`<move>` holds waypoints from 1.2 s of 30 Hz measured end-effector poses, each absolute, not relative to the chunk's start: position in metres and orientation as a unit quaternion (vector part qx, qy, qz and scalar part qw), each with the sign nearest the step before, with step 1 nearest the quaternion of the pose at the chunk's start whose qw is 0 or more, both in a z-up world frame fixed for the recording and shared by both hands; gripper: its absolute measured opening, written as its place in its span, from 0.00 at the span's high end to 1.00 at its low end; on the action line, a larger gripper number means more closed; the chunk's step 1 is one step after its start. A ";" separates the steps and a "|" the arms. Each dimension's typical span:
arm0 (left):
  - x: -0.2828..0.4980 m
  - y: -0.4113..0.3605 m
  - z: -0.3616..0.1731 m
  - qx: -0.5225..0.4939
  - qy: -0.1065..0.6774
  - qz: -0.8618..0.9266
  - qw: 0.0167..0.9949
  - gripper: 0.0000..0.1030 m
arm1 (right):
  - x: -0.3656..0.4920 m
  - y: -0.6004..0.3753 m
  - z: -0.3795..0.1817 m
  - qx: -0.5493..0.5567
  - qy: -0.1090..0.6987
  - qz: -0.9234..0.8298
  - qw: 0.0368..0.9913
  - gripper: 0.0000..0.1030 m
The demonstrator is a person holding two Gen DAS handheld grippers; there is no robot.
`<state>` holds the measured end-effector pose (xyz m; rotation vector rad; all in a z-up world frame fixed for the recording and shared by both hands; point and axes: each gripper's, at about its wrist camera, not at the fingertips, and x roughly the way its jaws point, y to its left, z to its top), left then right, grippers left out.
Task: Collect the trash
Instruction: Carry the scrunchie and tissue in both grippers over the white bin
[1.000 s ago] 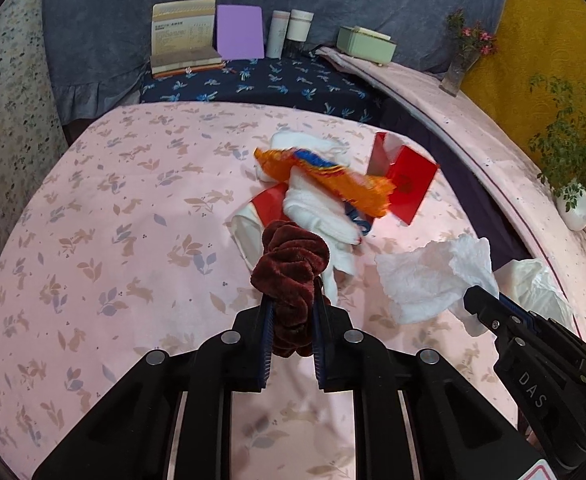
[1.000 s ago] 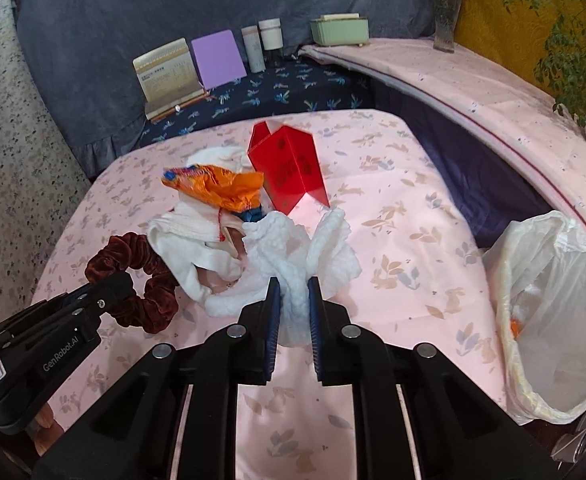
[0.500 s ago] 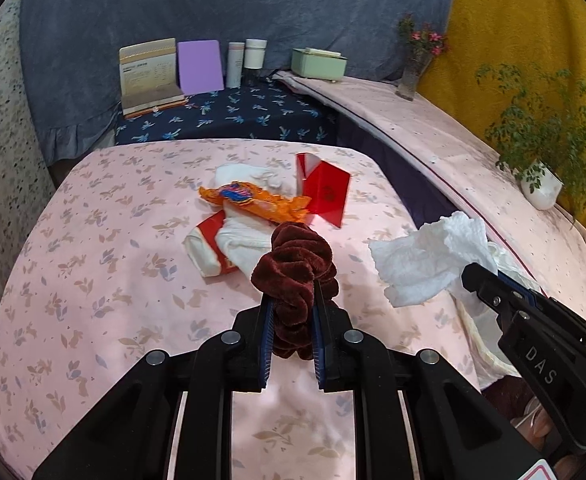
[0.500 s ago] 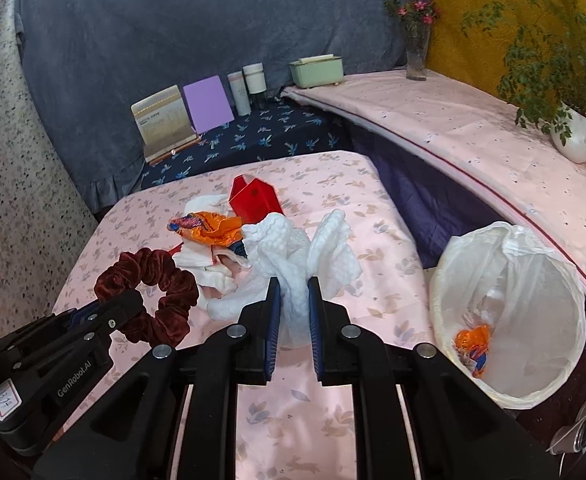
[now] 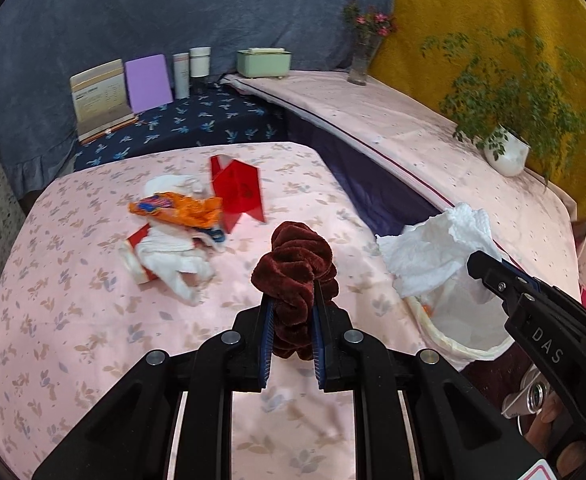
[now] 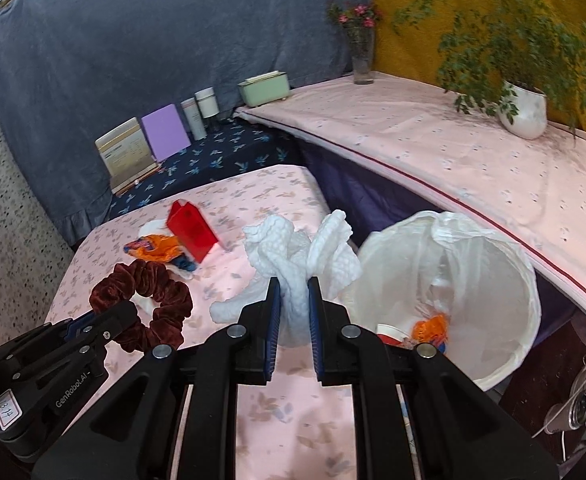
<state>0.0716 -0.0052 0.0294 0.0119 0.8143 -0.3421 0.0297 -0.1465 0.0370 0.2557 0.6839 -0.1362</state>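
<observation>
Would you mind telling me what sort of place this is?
Probably a bedroom or similar home room: a floral pink bedsheet, a potted plant on the ledge, and a lined trash bin beside the bed.

Potted plant (image 6: 523,110), flower vase (image 6: 363,60) — mint box (image 6: 264,88) behind.

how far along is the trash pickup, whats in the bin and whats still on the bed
Done: an orange wrapper and a cup-like scrap already lie in the lined bin. In hand: the left gripper is shut on the dark red scrunchie, the right gripper on a white paper towel. Left on the bedspread: orange wrapper, white tissues, red card.
</observation>
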 end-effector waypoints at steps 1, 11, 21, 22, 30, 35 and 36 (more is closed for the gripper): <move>0.071 -0.013 0.029 0.009 0.395 -0.171 0.902 0.86 | 0.027 -0.152 0.037 0.127 0.334 -0.071 0.931 0.87; 0.064 -0.085 0.024 0.048 0.398 -0.226 0.888 0.86 | 0.002 -0.216 0.027 0.158 0.332 -0.130 0.921 0.87; 0.059 -0.147 0.016 0.082 0.402 -0.273 0.870 0.86 | -0.018 -0.266 0.017 0.183 0.331 -0.176 0.909 0.87; 0.059 -0.151 0.015 0.085 0.402 -0.276 0.869 0.86 | -0.019 -0.270 0.016 0.185 0.331 -0.180 0.908 0.87; 0.061 -0.185 0.005 0.096 0.415 -0.303 0.853 0.86 | -0.027 -0.294 0.006 0.199 0.335 -0.201 0.899 0.87; 0.067 -0.197 -0.002 0.094 0.428 -0.310 0.844 0.75 | -0.028 -0.303 0.001 0.205 0.337 -0.207 0.895 0.87; 0.069 -0.198 -0.002 0.093 0.430 -0.305 0.845 0.60 | -0.028 -0.304 0.001 0.205 0.337 -0.208 0.895 0.87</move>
